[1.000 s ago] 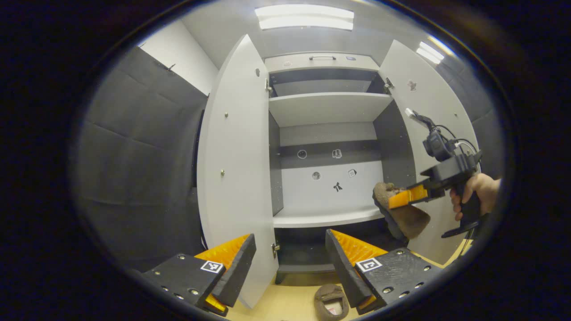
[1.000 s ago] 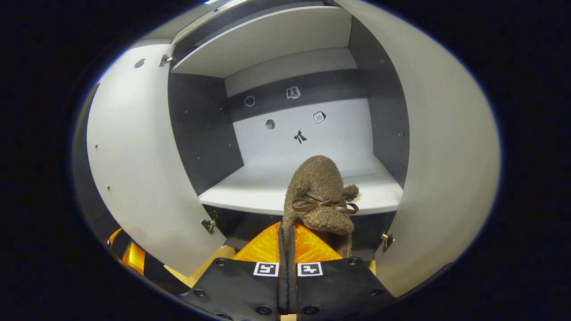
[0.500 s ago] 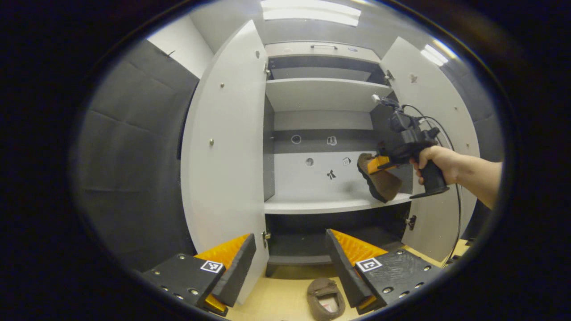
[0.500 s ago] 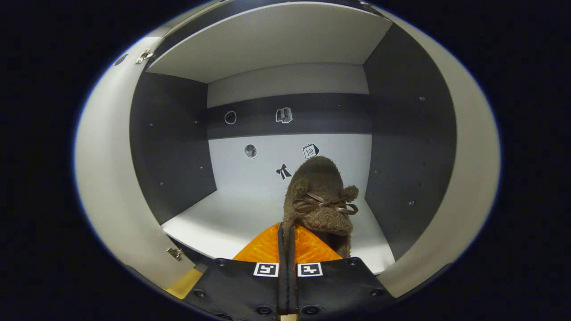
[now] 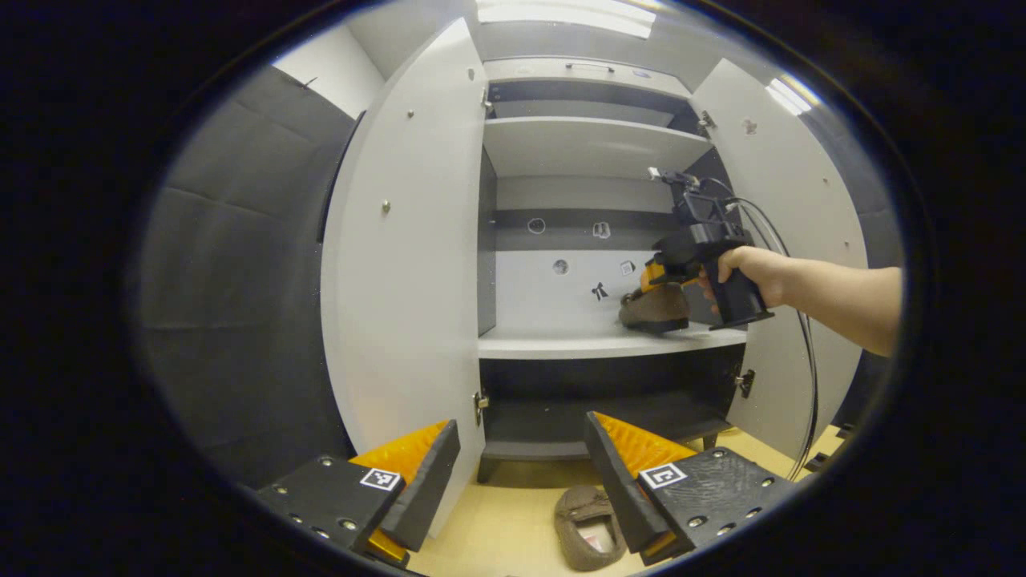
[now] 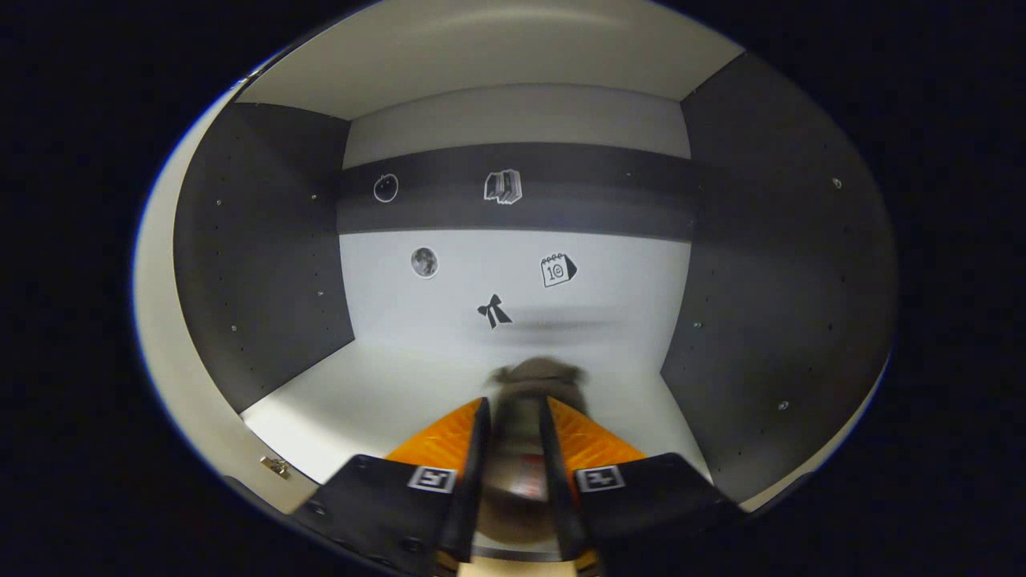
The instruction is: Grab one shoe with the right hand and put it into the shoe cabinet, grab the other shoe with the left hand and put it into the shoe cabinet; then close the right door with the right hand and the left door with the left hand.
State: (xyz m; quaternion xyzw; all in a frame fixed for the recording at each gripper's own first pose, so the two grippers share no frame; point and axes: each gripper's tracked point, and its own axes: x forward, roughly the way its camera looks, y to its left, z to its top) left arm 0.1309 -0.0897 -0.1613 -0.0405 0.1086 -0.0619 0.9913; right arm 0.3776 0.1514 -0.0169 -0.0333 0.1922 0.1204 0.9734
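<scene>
now shoe (image 5: 653, 308) on shelf (image 5: 561, 346), released

Left tool (image 5: 521, 473): black finger mounts are fitted with screws and square black-and-white markers. Right tool (image 6: 513, 433): matching markers are noted; at 2 o'clock in the left gripper view a black pistol-grip body, top-mounted camera and trailing black cables are observed. Forearm (image 5: 842, 292) is unsleeved.

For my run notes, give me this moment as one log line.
right gripper: open, first shoe on middle shelf | left gripper: open | second shoe: on floor | both doors open
</scene>
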